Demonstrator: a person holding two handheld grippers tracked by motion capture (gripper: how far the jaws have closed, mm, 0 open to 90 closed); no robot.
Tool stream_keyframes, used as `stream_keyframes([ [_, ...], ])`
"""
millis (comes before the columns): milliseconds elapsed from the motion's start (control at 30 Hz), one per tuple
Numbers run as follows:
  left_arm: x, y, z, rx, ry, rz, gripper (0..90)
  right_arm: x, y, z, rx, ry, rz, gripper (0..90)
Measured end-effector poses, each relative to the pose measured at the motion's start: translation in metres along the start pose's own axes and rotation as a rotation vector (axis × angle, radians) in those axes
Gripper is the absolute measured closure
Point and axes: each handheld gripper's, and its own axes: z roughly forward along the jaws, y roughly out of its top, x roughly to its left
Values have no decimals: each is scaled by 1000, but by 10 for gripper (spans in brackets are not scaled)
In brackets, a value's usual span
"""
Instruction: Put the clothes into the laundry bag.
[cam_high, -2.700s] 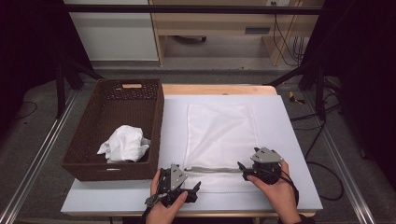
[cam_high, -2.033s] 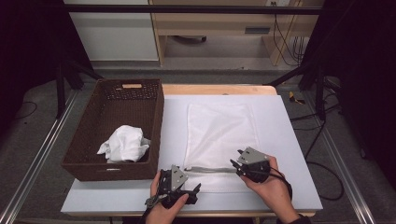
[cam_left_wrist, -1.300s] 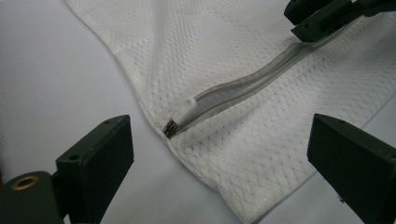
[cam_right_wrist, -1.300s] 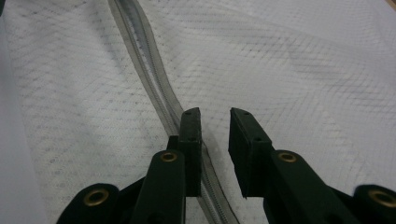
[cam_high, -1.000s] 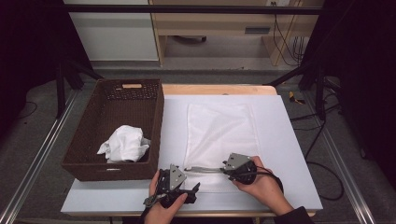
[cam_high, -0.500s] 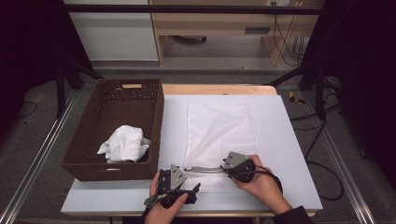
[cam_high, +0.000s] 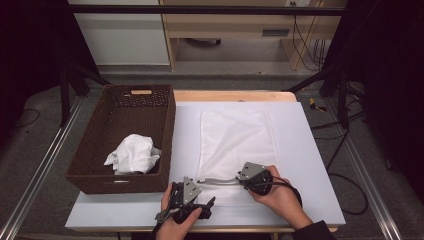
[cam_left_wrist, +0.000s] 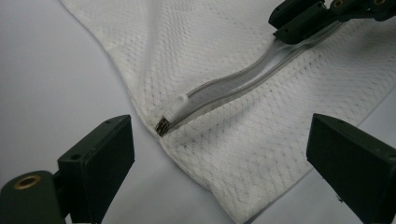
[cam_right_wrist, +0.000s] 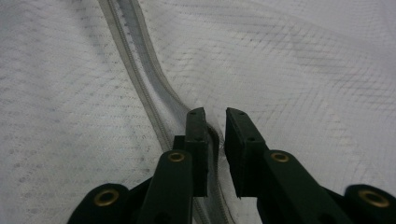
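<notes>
White mesh laundry bag (cam_high: 235, 145) lying flat on the surface (cam_high: 310, 165), right of centre in the high view.

Its grey zipper (cam_left_wrist: 243, 79) runs along the near edge, slightly bowed, the pull (cam_left_wrist: 175, 109) at the left end. The right hand-held gripper (cam_right_wrist: 215, 122) has just been closing its jaws to a narrow gap astride the zipper tape. The left hand-held gripper (cam_left_wrist: 219, 154) stands wide open around the pull, touching nothing.

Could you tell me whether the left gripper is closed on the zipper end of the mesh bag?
No, the left gripper stands wide open, with the zipper end lying untouched between its jaws.
</notes>
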Motion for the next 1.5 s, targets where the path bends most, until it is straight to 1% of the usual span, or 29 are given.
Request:
stream_keyframes([
  [33,0,0,0,-1,0,0,80,0,0,0,2,4,5,836],
  [67,-1,0,0,-2,0,1,80,0,0,0,2,4,5,836],
  [167,-1,0,0,-2,-2,-2,80,-1,0,0,0,12,0,882],
  [233,0,0,0,-1,-3,-3,81,-1,0,0,0,9,13,891],
  [400,-1,0,0,-1,-5,-2,81,-1,1,-2,-3,5,12,895],
  [467,-1,0,1,-1,-4,-2,81,-1,2,-3,-20,-8,21,895],
  [533,-1,-1,1,0,-4,-1,81,-2,3,-4,-21,-10,14,896],
  [700,-1,0,0,-2,-3,-3,81,-3,5,-8,-47,-29,31,897],
  [767,-1,0,0,-4,-3,-4,81,-4,6,-9,-55,-37,26,897],
  [867,-1,0,0,-5,-1,-5,81,-4,7,-11,-62,-40,34,897],
  [900,0,0,0,-6,-2,-6,81,-5,9,-12,-70,-51,37,897],
  [933,0,0,-1,-7,-2,-6,81,-5,9,-12,-70,-51,37,897],
  [1000,0,1,-2,-11,3,-5,81,-6,10,-13,-78,-54,40,898],
  [1100,0,2,-4,-20,3,-5,81,-10,16,-17,-101,-64,56,898],
  [1200,1,2,-5,-22,8,-11,80,-11,20,-19,-114,-71,56,898],
  [1400,2,4,-7,-24,12,-12,80,-13,25,-21,-123,-79,54,898],
  [1433,3,4,-8,-20,14,-7,81,-15,28,-23,-134,-92,54,898],
  [1467,3,4,-8,-20,14,-7,81,-15,28,-23,-134,-92,54,898],
  [1500,3,4,-9,-25,13,-12,81,-16,30,-26,-142,-102,55,899],
])
